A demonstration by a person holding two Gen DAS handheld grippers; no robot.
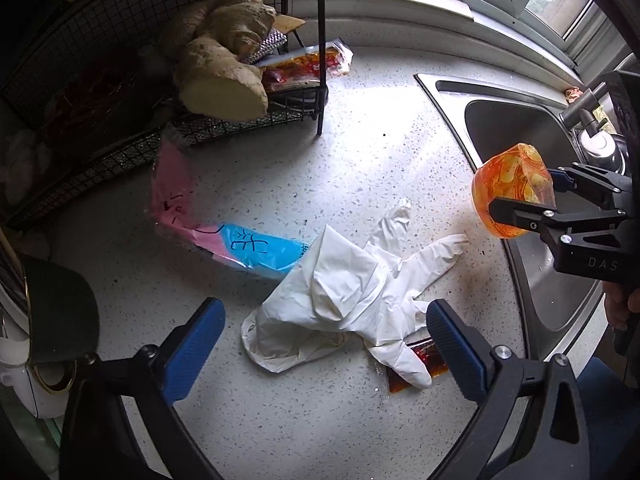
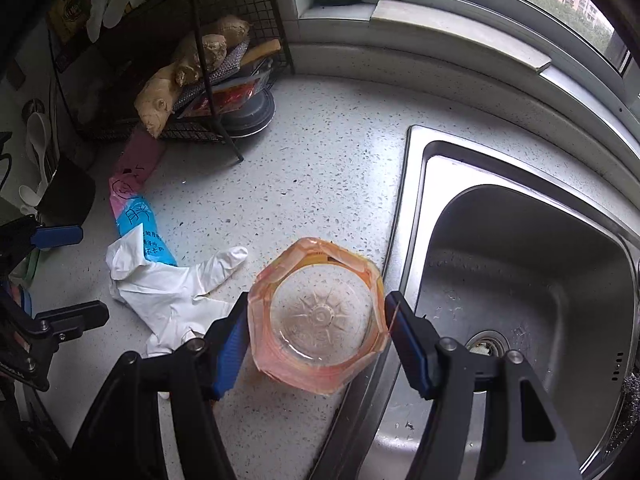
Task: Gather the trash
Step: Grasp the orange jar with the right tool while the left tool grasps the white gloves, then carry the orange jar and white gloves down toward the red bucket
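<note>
Your right gripper [image 2: 316,344] is clamped on the orange-stained plastic cup [image 2: 318,316], its two pads pressed against opposite sides of the soft wall, which is why the rim has buckled into a faceted shape. You hold it off the countertop [image 2: 328,168], over the edge where the stone meets the sink [image 2: 520,248], and the oily residue suggests keeping it level so nothing drips. Your left gripper [image 1: 324,344] has its jaws spread wide and holds nothing; it hangs above the white disposable glove [image 1: 344,300], which lies crumpled near the countertop's front edge, so the glove looks like your next pick. Under the glove's lower fingers a small red sauce packet [image 1: 420,364] pokes out, touching it, so a pinch taken low on the glove may drag the packet along. The pink-and-blue wrapper [image 1: 224,232] lies just beside the glove's cuff, running back toward the wire rack [image 1: 248,124] at the rear left corner, where the ginger root [image 1: 224,76] sits and is likely not trash.
</note>
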